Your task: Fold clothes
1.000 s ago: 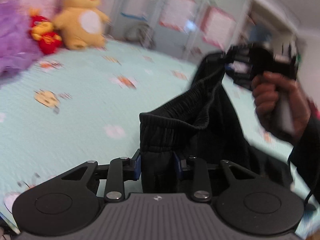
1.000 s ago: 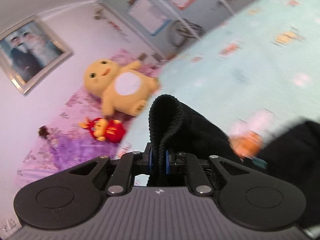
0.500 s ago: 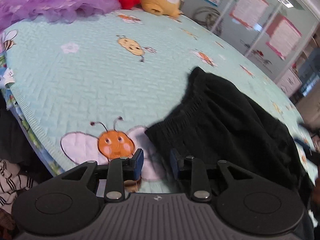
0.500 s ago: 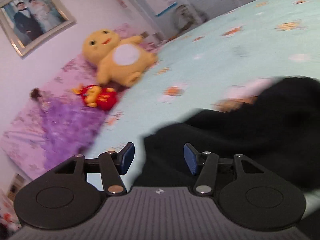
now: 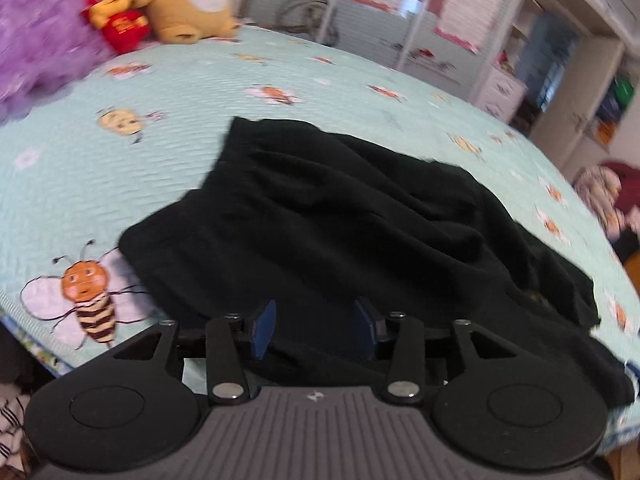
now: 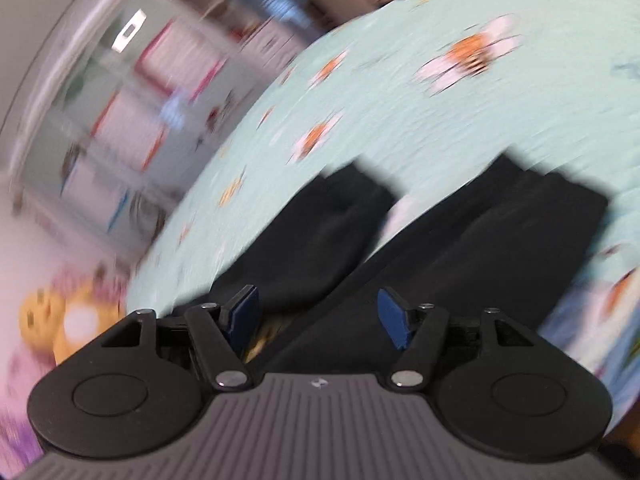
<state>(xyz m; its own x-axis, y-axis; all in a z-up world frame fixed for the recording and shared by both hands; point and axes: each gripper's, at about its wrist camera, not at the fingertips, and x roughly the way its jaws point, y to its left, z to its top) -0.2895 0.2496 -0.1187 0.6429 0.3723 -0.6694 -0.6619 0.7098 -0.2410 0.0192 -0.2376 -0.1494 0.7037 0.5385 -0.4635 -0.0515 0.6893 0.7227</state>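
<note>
A: Are the grippers holding anything?

B: No. The left gripper [image 5: 314,330] and right gripper [image 6: 318,318] both gape wide and empty.

A: And the trousers [image 5: 340,216]?

B: On the bed [image 5: 120,184], straight ahead, legs [image 6: 520,224] running away from the right gripper.

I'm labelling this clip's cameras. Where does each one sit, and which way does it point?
Left wrist: on the left claw, looking forward over black shorts on the bee-print bedspread toward a yellow plush toy; its own open fingers show.
Right wrist: on the right claw, tilted and blurred, along the shorts' legs; its open fingers show.
Shared: shorts, bedspread, plush toy.
</note>
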